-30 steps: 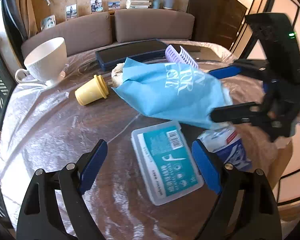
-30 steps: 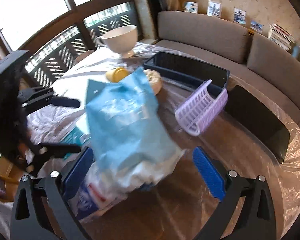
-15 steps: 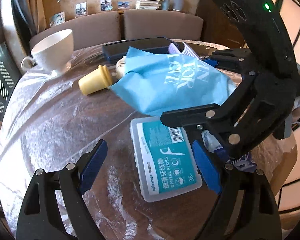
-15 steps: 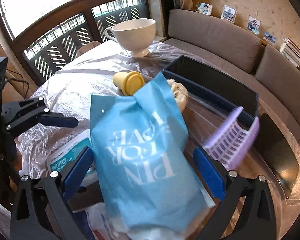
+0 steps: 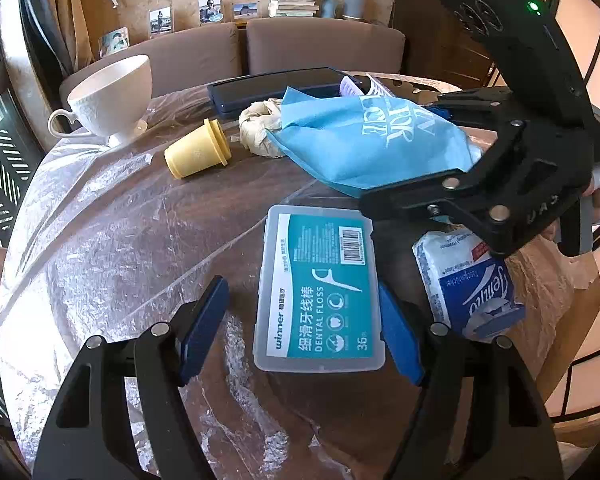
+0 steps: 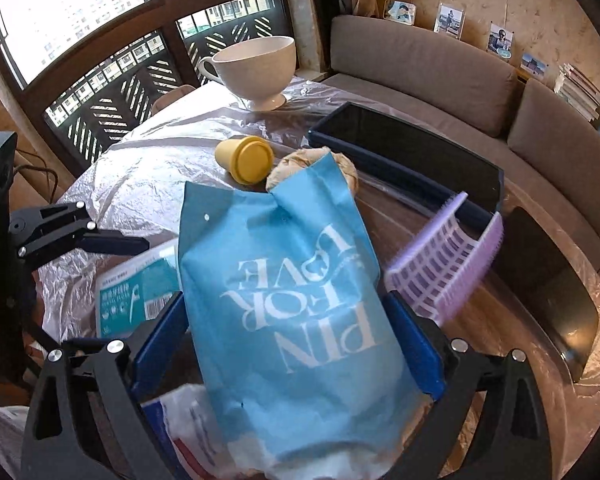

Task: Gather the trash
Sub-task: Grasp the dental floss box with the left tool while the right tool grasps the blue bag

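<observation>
Room: a sitting room with a curved brown sofa (image 5: 236, 52), framed photos along the ledge behind it, and a latticed window on the right wrist view's side.
Bench: a round dark bench (image 5: 140, 264) under crinkled clear plastic film, crowded with clutter.
Trash in reach: a blue "PIN FOR LOVE" bag (image 6: 292, 304), a dental floss box (image 5: 320, 292), a tissue pack (image 5: 466, 284), a yellow cup (image 5: 196, 152) on its side, and a crumpled paper wad (image 5: 260, 128) touching the bag's far edge.
Other things: a white footed cup (image 5: 112, 100), a dark blue tray (image 5: 276, 88) and a lilac plastic rack (image 6: 448, 264) just beside the bag.
Right gripper (image 6: 288, 344): jaws spread, one on each side of the blue bag, not pinching it.
Left gripper (image 5: 300, 328): jaws spread; the floss box lies between them against the right-hand pad.
Just changed: over the last second the right gripper has swung in over the bag and squared up, so the bag's printed face now fills the gap between its jaws; the left view has closed in on the floss box.
Meaning for the task: both tools look lined up for a pick, nothing lifted yet. The bag seems the first item, and its limp cloth may slip or drag the paper wad with it.
</observation>
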{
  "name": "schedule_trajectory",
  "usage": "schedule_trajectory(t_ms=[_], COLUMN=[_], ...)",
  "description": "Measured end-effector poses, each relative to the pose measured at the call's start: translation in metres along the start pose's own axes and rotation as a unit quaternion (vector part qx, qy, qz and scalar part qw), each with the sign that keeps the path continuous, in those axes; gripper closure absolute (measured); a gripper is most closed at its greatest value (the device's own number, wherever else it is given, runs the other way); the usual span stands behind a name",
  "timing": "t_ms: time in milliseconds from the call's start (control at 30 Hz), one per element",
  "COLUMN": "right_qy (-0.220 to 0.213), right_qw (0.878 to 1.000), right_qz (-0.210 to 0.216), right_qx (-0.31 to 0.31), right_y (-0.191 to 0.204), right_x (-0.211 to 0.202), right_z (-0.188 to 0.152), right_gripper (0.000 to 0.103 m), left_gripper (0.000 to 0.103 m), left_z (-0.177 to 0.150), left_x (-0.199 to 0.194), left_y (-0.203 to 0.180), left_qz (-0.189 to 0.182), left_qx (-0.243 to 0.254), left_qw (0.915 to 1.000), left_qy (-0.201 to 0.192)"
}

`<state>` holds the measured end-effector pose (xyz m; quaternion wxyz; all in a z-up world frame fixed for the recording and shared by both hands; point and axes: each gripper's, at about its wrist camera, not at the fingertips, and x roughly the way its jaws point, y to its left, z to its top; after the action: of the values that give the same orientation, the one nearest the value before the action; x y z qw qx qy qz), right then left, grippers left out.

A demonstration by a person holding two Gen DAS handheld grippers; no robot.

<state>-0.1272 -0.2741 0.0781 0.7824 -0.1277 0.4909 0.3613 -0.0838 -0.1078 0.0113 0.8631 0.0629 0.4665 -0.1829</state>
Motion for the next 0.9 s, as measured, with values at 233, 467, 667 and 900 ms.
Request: schedule_trajectory(t_ms=[233, 467, 667, 900], right_qy=[0.023, 0.021, -0.001, -0.032], right_qw=[0.997, 0.997, 0.997, 0.997], right_qz=[-0.043, -0.051, -0.056, -0.072], right_qx=[-0.051, -0.059, -0.049, -0.025], right_y=[0.009, 0.015, 0.014, 0.014], right_x=[0.007, 0.006, -0.008, -0.025], right_z=[-0.006, -0.006, -0.004, -0.010], right_gripper=[0.015, 0.036, 0.045, 0.047], left_gripper=[0.029, 0.043, 0.047, 0.047], left_z=[0.003, 0.003, 0.002, 0.001], left_x=[0.003, 0.002, 0.001, -0.001], left_y=[0.005, 0.005, 0.004, 0.005], left_qz=[0.003, 0.002, -0.004, -0.006], left_qx=[-0.002, 0.000, 0.004, -0.005], left_qw=[1.0000, 1.0000, 1.0000, 0.9999], left_qy=[0.000, -0.004, -0.004, -0.008])
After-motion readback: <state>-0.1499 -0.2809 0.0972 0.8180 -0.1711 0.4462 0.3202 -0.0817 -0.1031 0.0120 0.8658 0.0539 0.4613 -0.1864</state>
